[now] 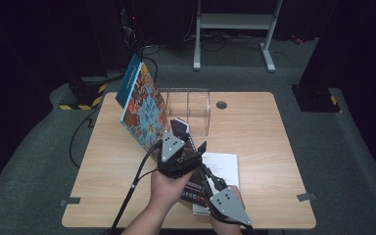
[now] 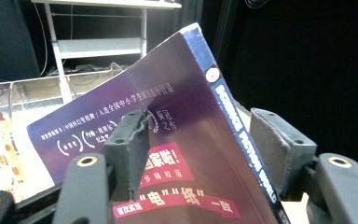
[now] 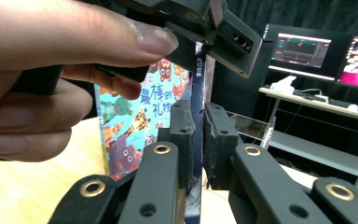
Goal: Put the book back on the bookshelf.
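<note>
At the left of the high view, a large glossy picture book [image 1: 139,103] with a teal spine and a cover crowded with cartoon animals stood tilted on the pale wooden worktop [image 1: 274,147]. Just right of it sat a clear plastic organizer [image 1: 188,110], box-shaped, with two compartments visible through its walls. In front of it, the purple book [image 1: 185,142] was held upright near the worktop's near edge, between the two hands. It was a slim paperback with a shiny violet cover, a blue spine and pink label bands.

The left tongs [image 1: 196,149] straddled its top. In the left gripper view, one ribbed dark pad lay against the cover, while the other stood just clear of the spine, so the left tongs [image 2: 209,140] were not clamped. The right tongs [image 3: 198,135] were clenched on the purple book [image 3: 197,116] at its thin lower edge, both pads pressed to it.

Under the right hand [image 1: 227,208] lay one flat white booklet [image 1: 225,169]. That made three books, one organizer and two matte black tongs, each with a grey triangular plate.
</note>
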Demonstrator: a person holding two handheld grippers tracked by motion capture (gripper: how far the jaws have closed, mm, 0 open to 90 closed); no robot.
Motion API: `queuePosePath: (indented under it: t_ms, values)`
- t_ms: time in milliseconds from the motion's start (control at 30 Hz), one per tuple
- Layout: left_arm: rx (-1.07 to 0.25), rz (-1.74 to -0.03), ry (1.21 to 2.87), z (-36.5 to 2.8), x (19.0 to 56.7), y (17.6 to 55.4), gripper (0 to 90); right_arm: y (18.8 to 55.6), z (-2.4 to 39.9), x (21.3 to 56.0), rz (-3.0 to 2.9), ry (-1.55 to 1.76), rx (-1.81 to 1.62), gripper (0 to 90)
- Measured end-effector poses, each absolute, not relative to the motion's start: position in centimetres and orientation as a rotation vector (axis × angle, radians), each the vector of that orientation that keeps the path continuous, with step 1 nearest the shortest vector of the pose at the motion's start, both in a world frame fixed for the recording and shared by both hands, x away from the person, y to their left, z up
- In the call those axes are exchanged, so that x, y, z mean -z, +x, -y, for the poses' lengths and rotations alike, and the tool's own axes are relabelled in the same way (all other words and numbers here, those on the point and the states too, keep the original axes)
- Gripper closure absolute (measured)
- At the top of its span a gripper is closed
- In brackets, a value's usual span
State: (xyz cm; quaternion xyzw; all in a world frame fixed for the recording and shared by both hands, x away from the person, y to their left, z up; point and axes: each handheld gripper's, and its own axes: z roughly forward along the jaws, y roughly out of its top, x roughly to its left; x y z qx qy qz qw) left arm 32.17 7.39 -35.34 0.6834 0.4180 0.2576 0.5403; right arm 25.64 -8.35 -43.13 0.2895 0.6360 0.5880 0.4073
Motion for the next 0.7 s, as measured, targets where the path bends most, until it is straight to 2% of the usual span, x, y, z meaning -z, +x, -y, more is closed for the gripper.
queuePosePath:
  t_ms: [100,500,667,700]
  values:
    - [-0.626,-0.989,1.635,-7.34,35.34,32.00,47.9,25.58,8.00,43.26,-1.613,0.727,-1.485,81.4]
    - [-0.642,-1.000,1.645,-6.77,35.28,31.85,59.5,25.51,7.79,43.35,-1.615,0.722,-1.477,79.0]
    - [-0.639,-1.000,1.643,-6.71,35.34,31.73,71.5,25.40,7.52,43.48,-1.638,0.700,-1.499,74.4]
    - [-0.633,-0.997,1.642,-6.77,35.31,31.76,74.1,25.36,7.53,43.51,-1.639,0.689,-1.512,76.6]
